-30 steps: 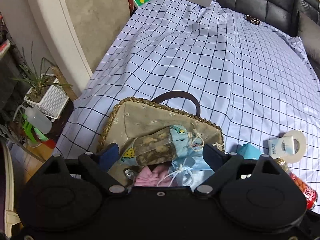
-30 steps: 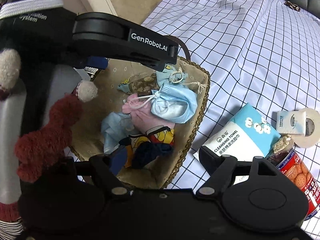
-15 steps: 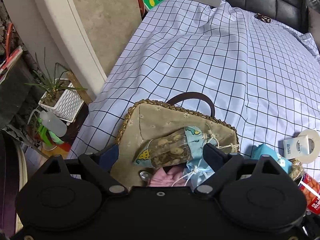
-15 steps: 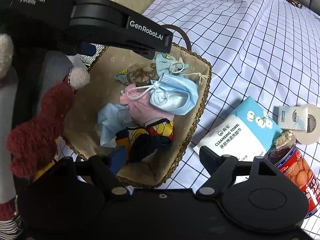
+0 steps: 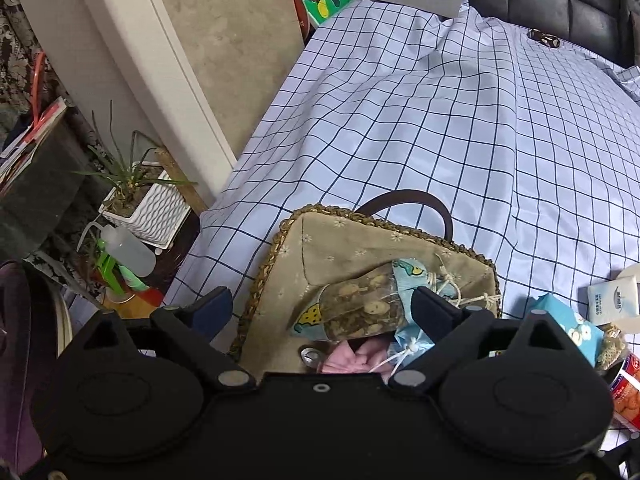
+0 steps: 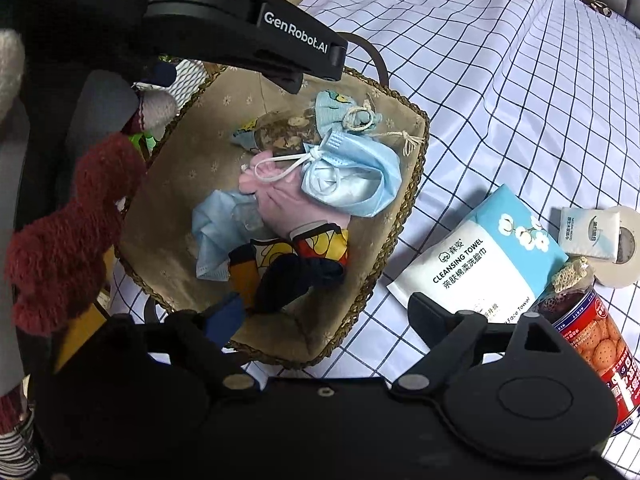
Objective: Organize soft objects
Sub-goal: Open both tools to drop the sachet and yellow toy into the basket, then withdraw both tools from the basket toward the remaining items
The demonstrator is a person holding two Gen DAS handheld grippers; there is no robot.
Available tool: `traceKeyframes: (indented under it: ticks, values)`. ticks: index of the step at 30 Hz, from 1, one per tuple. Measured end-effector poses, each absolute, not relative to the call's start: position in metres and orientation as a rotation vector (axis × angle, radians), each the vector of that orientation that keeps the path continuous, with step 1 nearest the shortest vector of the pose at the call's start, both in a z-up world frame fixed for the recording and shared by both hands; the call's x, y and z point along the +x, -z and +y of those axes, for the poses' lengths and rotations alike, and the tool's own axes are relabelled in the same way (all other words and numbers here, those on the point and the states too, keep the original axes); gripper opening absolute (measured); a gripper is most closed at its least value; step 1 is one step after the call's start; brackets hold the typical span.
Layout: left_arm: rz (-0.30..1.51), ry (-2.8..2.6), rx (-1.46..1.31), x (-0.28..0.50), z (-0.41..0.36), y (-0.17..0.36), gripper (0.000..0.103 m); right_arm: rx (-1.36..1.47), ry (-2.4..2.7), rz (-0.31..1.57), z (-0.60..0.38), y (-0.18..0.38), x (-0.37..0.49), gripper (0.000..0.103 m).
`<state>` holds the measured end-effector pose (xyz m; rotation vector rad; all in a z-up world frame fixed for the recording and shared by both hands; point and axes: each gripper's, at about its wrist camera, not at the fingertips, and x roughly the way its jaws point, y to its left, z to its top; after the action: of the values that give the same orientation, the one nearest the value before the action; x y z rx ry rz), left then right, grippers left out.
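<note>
A woven basket (image 6: 404, 216) with a beige lining (image 5: 340, 248) sits on the checked bedsheet near its left edge. Inside lie a blue face mask (image 6: 360, 176), a pink cloth (image 6: 280, 196), a light blue cloth (image 6: 212, 228), a red-yellow patterned cloth (image 6: 316, 244), a dark cloth (image 6: 296, 276) and a patterned pouch (image 5: 356, 304). My left gripper (image 5: 324, 304) is open and empty above the basket's near-left side; it also shows in the right wrist view (image 6: 256, 40). My right gripper (image 6: 328, 312) is open and empty above the basket's near rim.
A cleansing towel pack (image 6: 480, 256), a tissue packet (image 6: 588, 232), a tape roll (image 6: 624, 248) and a biscuit can (image 6: 596, 356) lie right of the basket. A potted plant (image 5: 140, 196) and a spray bottle (image 5: 124, 248) stand on the floor left of the bed.
The left gripper has drawn back toward the left, away from the basket's middle. The right gripper has risen slightly. The basket contents have not moved.
</note>
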<state>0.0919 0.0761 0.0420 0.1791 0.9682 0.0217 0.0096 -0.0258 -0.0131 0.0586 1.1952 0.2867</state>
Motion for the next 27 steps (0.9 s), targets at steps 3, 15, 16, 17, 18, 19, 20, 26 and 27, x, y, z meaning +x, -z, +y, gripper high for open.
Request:
traceKeyframes:
  ticks: [3,15,16,17,18,19,20,26,27]
  values:
    - [0.967,-0.029,0.178,0.092,0.076,-0.042,0.094,0.056,-0.284,1.197,-0.026,0.013,0.009,0.093]
    - [0.945,-0.041,0.187,0.09,0.06,-0.045,0.096,0.091,-0.237,1.208,-0.044,0.014,0.014,0.101]
    - [0.944,-0.04,0.189,0.09,0.058,-0.045,0.096,0.097,-0.231,1.21,-0.048,0.014,0.015,0.101]
    - [0.944,-0.038,0.191,0.09,0.056,-0.045,0.096,0.102,-0.221,1.212,-0.052,0.015,0.015,0.102]
    - [0.945,-0.037,0.193,0.09,0.053,-0.045,0.097,0.107,-0.21,1.213,-0.056,0.015,0.016,0.102]
    - [0.948,-0.036,0.196,0.09,0.051,-0.045,0.097,0.109,-0.197,1.212,-0.061,0.016,0.017,0.102]
    - [0.951,-0.033,0.197,0.091,0.05,-0.045,0.097,0.107,-0.182,1.209,-0.066,0.016,0.018,0.102]
    - [0.953,-0.013,0.198,0.09,0.034,-0.044,0.097,0.128,-0.082,1.192,-0.106,0.02,0.023,0.102]
    - [0.953,-0.009,0.2,0.09,0.031,-0.043,0.097,0.135,-0.059,1.19,-0.114,0.021,0.025,0.102]
